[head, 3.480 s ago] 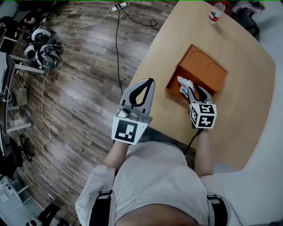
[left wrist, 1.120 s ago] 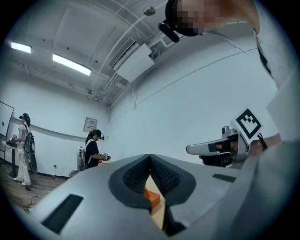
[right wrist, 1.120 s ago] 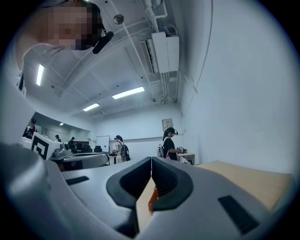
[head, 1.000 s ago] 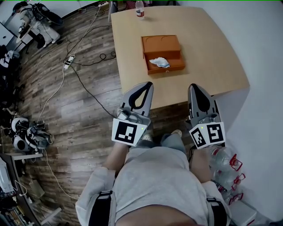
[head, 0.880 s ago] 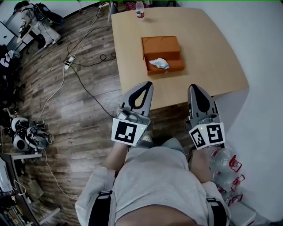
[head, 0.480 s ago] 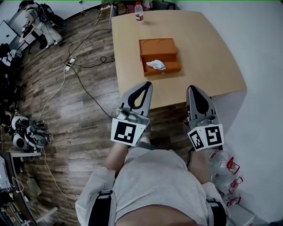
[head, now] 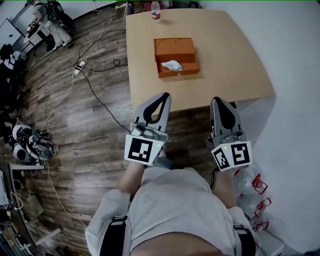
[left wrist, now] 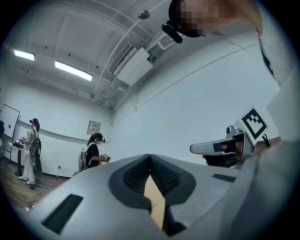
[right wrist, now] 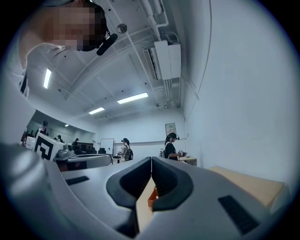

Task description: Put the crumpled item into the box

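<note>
Standing back from the table (head: 225, 60), with 2 grippers held out side by side over the wood floor (head: 90, 140), just short of the near edge. Both about level, aimed toward the table, well apart from the box (head: 175, 46).

Holding the left gripper (head: 161, 96) with jaws pressed together and nothing between. In its own view, left gripper (left wrist: 150, 157) closed right to the tip, with only a sliver of tabletop showing through the gap lower down. Holding the right gripper (head: 220, 101) likewise shut and empty. In its own view, right gripper (right wrist: 151, 162) closed along 1 thin line, with a corner of the box (right wrist: 152, 196) in sight through the lower gap.

On the table, toward its left side: 1 orange box, open on top. Inside it, in the nearer half, the crumpled item (head: 171, 65), white with a bit of blue. Beyond the box, at the far edge, 1 bottle (head: 156, 11), upright.

On the floor left of the table, loose cables (head: 92, 82). Further left, headsets (head: 25, 147). Beside the right gripper, near the wall, a bottle pack (head: 252, 187). In the background of both gripper views, people (right wrist: 171, 145) standing at desks.
</note>
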`<control>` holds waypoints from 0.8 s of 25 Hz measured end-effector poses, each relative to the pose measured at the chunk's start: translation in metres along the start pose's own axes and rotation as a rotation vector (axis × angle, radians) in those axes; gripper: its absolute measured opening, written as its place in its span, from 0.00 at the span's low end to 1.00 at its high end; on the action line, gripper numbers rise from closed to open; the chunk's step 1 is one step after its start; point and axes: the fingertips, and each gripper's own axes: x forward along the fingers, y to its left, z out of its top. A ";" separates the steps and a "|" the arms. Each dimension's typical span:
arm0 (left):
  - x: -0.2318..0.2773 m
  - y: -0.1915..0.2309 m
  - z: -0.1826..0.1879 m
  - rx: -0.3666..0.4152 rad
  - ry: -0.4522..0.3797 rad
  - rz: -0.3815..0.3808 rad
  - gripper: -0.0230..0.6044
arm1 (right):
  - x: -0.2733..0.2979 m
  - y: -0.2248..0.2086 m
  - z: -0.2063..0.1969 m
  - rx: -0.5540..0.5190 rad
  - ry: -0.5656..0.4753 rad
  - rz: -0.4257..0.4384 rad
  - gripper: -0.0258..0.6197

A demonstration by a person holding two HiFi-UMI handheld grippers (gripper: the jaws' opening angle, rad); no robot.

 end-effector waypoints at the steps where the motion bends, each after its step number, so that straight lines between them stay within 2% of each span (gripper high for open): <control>1: -0.003 -0.004 0.001 -0.002 -0.001 0.003 0.06 | -0.005 0.001 0.000 0.000 0.003 0.005 0.06; 11: -0.029 -0.035 0.008 0.011 0.003 0.043 0.06 | -0.041 0.011 0.000 -0.002 0.022 0.056 0.06; 20: -0.031 -0.046 0.011 0.029 0.005 0.072 0.06 | -0.048 0.005 0.004 -0.010 0.008 0.068 0.06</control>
